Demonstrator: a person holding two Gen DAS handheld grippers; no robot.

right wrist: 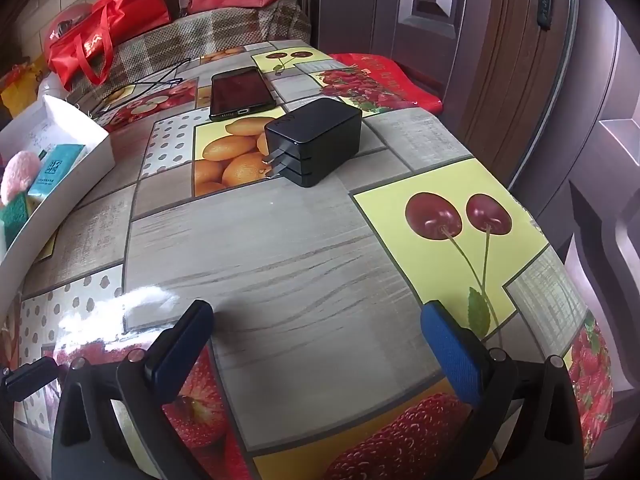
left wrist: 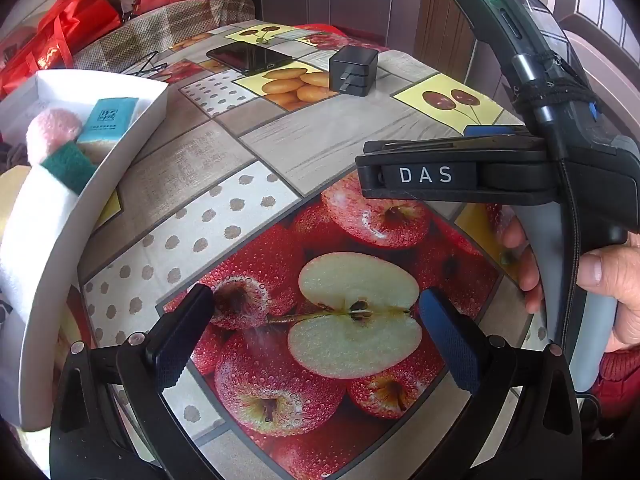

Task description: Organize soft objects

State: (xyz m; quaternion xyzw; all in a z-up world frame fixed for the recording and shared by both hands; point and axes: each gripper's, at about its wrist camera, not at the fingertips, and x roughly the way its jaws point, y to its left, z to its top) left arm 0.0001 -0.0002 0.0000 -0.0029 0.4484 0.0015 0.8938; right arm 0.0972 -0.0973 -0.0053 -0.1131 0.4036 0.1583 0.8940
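A white box (left wrist: pixel 100 184) stands at the left table edge and holds a pink puff (left wrist: pixel 52 130), a teal packet (left wrist: pixel 106 118), a green scouring pad (left wrist: pixel 68 166) and white soft material (left wrist: pixel 36 224). The box (right wrist: pixel 76 176) also shows at the left of the right wrist view with the pink puff (right wrist: pixel 20 174) and teal packet (right wrist: pixel 56 174). My left gripper (left wrist: pixel 316 320) is open and empty over the apple print. My right gripper (right wrist: pixel 316 320) is open and empty over the tablecloth; its body (left wrist: pixel 480 172) shows at the right of the left wrist view.
A black charger (right wrist: pixel 314 146) and a black phone (right wrist: pixel 240 92) lie on the fruit-print tablecloth (right wrist: pixel 280 240) at the back. Red bags (right wrist: pixel 108 20) sit on a plaid cushion behind. A wooden door (right wrist: pixel 480 40) stands at the right. Thin black wires (right wrist: pixel 136 88) lie near the box.
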